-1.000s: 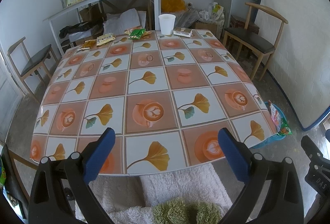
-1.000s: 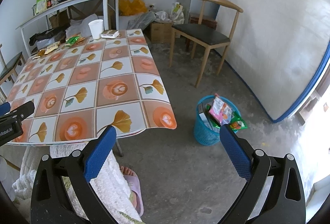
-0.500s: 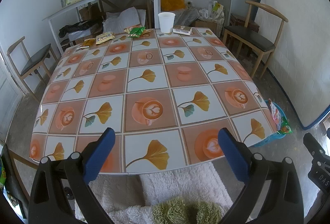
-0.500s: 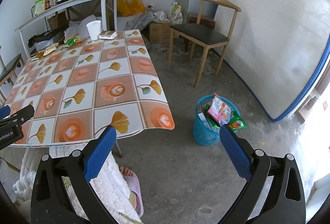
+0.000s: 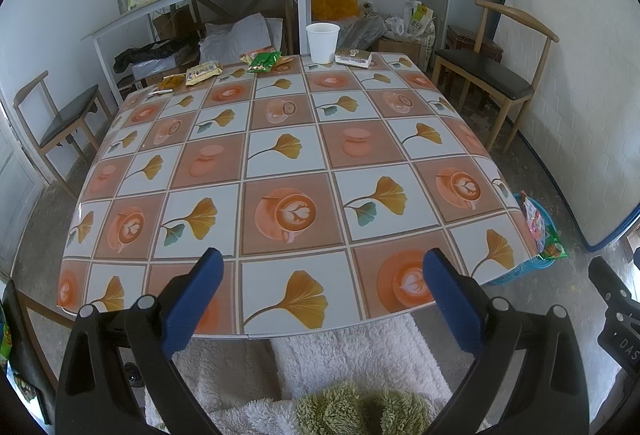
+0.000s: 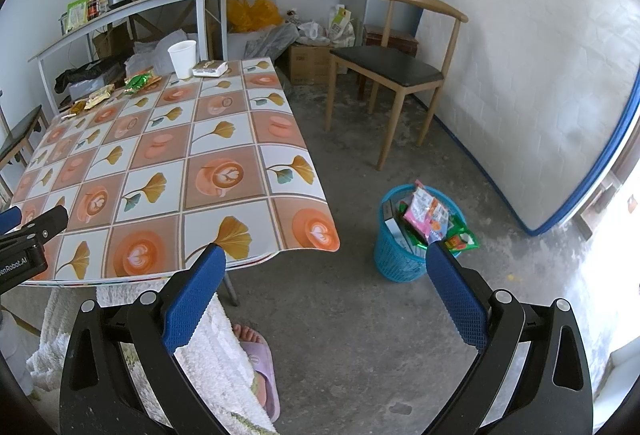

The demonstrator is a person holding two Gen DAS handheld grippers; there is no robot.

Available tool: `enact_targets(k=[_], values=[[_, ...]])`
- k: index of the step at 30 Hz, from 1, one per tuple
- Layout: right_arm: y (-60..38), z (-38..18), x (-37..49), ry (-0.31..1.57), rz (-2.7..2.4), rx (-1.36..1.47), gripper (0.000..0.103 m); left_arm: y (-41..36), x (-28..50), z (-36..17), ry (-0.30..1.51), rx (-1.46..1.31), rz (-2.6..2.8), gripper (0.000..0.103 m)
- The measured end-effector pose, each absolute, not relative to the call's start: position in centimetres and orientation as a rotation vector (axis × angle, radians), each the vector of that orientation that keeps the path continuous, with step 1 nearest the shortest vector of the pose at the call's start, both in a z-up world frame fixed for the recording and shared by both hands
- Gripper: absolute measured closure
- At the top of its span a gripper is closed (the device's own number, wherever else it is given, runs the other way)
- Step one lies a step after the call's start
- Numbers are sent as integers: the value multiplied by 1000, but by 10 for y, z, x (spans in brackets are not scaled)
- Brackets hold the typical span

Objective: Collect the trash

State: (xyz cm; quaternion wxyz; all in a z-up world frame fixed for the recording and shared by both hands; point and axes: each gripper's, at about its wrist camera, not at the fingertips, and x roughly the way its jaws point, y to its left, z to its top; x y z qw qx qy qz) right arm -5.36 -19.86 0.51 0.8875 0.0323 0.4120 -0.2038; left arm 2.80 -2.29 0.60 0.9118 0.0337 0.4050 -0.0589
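Remaining trash lies along the far edge of the worktop [image 5: 280, 171]. From the left: a small white stick [image 5: 159, 92], a yellow wrapper [image 5: 203, 72], a green wrapper [image 5: 263, 59], a white paper cup [image 5: 322, 42] and a flat white packet [image 5: 353, 57]. The left tongs [image 5: 318, 301] are spread and empty at the near edge, well apart from these items. The blue basket [image 6: 394, 255] on the floor already holds several wrappers. The right tongs [image 6: 326, 299] are spread and empty. Judgement: collection is partly complete.
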Motion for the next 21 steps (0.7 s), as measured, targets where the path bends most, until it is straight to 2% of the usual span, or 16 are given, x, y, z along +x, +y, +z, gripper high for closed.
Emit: enact_targets(k=[21], values=[[-198, 8, -52, 852, -426, 69, 7, -22, 30, 7, 836, 70, -123, 5]])
